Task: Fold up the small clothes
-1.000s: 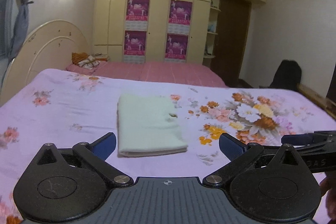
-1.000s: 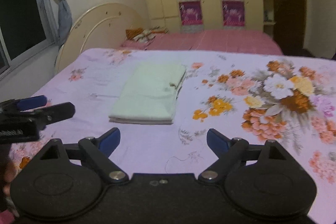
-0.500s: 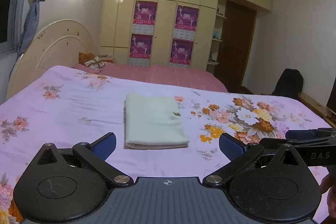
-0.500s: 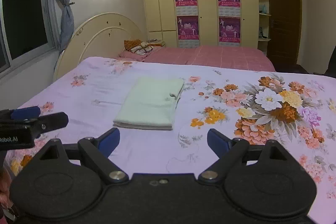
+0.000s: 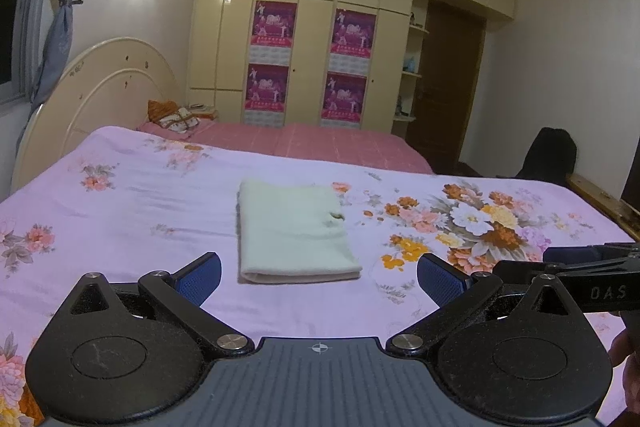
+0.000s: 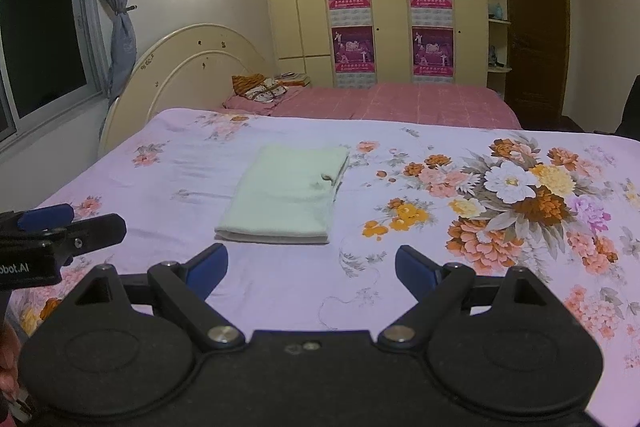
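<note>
Pale green cloth (image 5: 294,233): folded to a flat rectangle, centre of frame, on the floral bedsheet (image 5: 120,211). Left gripper (image 5: 319,273): fingers spread wide, holding nothing, lower centre, short of the cloth. Right gripper (image 6: 311,265): likewise spread and bare. Risk: snagging the near folded edge on any further approach, so undoing the layers; sheet bunching under a low pass.

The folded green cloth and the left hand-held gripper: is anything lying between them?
No. In the left wrist view only bare flowered bedsheet lies between the left hand-held gripper and the folded green cloth.
</note>
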The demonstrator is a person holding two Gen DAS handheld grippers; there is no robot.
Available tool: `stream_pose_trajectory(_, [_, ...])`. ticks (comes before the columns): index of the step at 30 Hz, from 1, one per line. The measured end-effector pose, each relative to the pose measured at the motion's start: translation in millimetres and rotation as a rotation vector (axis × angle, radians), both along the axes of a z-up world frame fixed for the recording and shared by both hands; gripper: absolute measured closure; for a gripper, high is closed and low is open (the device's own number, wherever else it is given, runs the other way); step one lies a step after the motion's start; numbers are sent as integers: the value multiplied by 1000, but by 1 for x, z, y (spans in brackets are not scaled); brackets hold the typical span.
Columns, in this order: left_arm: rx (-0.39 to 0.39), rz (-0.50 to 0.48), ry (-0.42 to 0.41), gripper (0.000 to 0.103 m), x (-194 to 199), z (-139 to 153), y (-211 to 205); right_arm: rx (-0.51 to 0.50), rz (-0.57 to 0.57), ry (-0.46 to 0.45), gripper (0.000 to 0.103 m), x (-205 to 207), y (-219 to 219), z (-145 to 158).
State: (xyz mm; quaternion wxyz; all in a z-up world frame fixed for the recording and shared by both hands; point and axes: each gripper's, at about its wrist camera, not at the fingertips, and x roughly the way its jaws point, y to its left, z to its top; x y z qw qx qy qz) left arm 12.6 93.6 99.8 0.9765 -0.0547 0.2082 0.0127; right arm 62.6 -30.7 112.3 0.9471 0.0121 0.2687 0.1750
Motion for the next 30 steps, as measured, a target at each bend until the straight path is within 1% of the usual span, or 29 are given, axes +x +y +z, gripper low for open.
stream_pose_trajectory(11, [-5, 4, 4, 0, 3, -1, 4, -5, 8, -1, 13, 2, 6, 3])
stream_pose_trajectory(30, [-5, 5, 0, 0, 4, -2, 3, -2, 12, 3, 12, 5, 11, -1])
